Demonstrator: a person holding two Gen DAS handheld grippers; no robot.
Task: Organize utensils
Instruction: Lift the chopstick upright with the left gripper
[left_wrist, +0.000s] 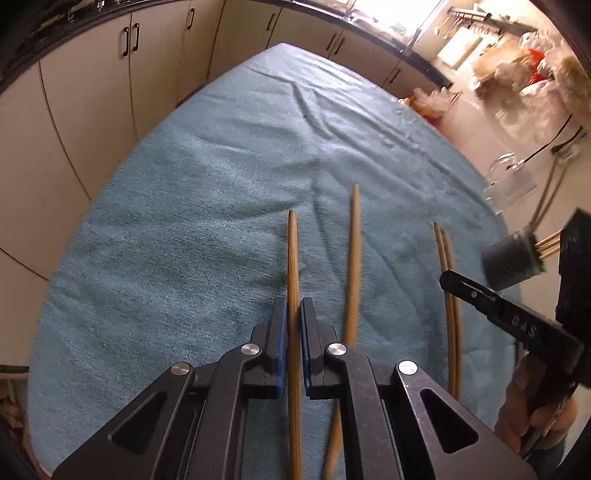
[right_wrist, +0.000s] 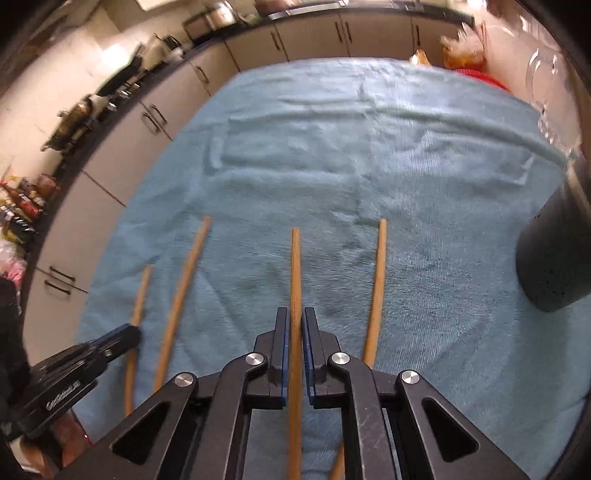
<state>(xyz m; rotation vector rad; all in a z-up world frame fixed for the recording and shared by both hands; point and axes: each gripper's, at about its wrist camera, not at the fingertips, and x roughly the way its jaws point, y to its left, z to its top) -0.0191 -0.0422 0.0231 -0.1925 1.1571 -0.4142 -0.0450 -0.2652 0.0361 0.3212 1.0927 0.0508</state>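
1. The left gripper (left_wrist: 294, 306) pinches a slim, round wooden chopstick (left_wrist: 293, 266) over the fuzzy blue towel (left_wrist: 184, 206).
2. The right gripper (right_wrist: 294, 315) clamps another chopstick (right_wrist: 295, 273).
3. The dark speckled holder (right_wrist: 554, 258) at right is cut off and blurred.

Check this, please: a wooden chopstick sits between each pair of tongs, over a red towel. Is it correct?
Not quite: the towel is light blue, not red, as the right wrist view shows. The rest holds: one chopstick sits between the left tongs, another chopstick between the right tongs.
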